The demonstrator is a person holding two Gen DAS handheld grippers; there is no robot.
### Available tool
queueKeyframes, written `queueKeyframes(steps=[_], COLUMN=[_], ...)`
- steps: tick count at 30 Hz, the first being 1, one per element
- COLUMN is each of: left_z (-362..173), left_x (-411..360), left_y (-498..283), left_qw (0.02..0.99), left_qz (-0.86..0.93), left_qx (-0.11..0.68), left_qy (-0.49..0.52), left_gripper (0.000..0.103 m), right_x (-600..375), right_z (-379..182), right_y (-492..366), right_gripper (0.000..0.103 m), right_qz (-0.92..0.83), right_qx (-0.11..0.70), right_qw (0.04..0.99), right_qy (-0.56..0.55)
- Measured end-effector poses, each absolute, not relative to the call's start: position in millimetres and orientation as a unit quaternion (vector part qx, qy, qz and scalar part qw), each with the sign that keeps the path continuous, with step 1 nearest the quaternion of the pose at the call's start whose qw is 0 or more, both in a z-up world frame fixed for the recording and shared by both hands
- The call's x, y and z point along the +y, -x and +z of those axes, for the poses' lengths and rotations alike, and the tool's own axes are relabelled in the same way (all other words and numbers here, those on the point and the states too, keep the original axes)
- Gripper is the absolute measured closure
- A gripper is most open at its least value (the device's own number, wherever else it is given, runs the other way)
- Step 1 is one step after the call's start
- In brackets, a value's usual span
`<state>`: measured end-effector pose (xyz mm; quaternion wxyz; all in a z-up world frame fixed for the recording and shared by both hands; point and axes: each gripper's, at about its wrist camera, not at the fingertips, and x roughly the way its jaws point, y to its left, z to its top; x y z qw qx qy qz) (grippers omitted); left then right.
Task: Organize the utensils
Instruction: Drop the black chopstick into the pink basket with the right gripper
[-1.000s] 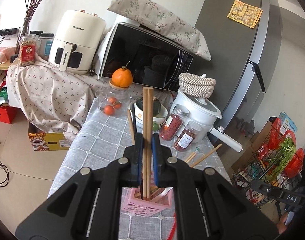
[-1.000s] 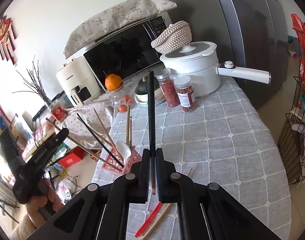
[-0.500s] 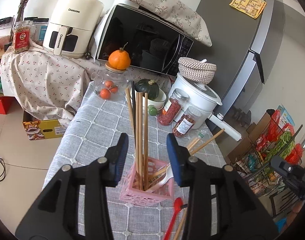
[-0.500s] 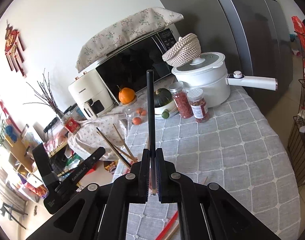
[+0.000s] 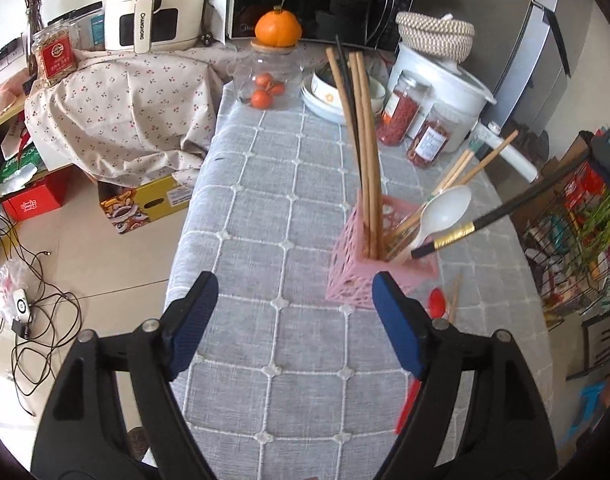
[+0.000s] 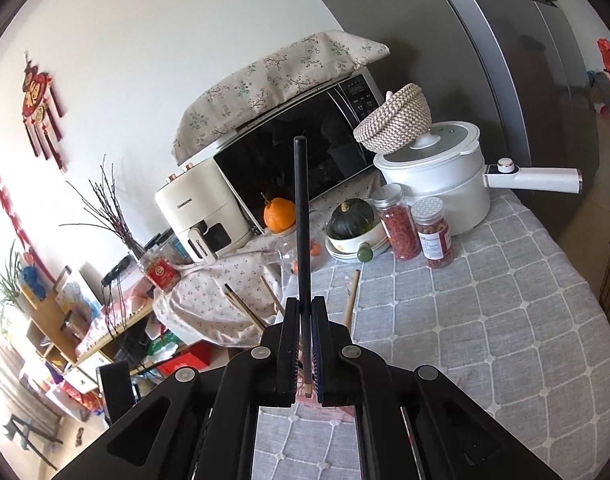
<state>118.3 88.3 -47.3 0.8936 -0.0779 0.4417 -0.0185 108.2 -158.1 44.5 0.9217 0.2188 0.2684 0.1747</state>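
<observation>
Cream air fryer (image 5: 153, 4), marked "CHANGHONG". Left tool (image 5: 295, 320): just opened wide, empty above grey tabletop (image 5: 265, 208). Right tool (image 6: 304, 344): clamped on black chopstick (image 6: 302, 220). Wooden chopsticks (image 5: 365, 140) upright in pink basket (image 5: 353, 276).

Red utensil (image 5: 437, 303) half hidden behind left tool (image 5: 293, 304); basket (image 6: 345, 407) mostly hidden.

White wall (image 6: 145, 60), tiled floor (image 5: 97, 264)
</observation>
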Motion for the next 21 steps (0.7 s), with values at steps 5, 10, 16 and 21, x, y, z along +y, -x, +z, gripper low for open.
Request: queueKeyframes(steps=[5, 10, 16, 21], left_z=[-61.1, -63.1, -65.1, -69.6], left_x=[93.8, 93.5, 88.1, 83.1], left_y=[-116.8, -115.8, -115.4, -117.1], left_qw=[0.881, 0.877, 0.874, 0.869], left_qz=[-0.025, -0.029, -0.038, -0.049], left_qx=[0.467, 0.475, 0.479, 0.486], left_qy=[0.072, 0.069, 0.069, 0.076], left_gripper=[0.023, 0.023, 0.023, 0.023], right_x=[-141.0, -122.2, -109.9, -119.3], right_z=[32.1, 12.6, -7.3, -7.9], right_y=[-120.4, -129.2, -141.1, -144.0], right_gripper=[0.097, 0.097, 0.096, 0.087], right_qz=[0.179, 0.171, 0.175, 0.171], right_qx=[0.269, 0.286, 0.315, 0.324], right_qw=[0.922, 0.924, 0.914, 0.909], right_qy=[-0.213, -0.186, -0.184, -0.198])
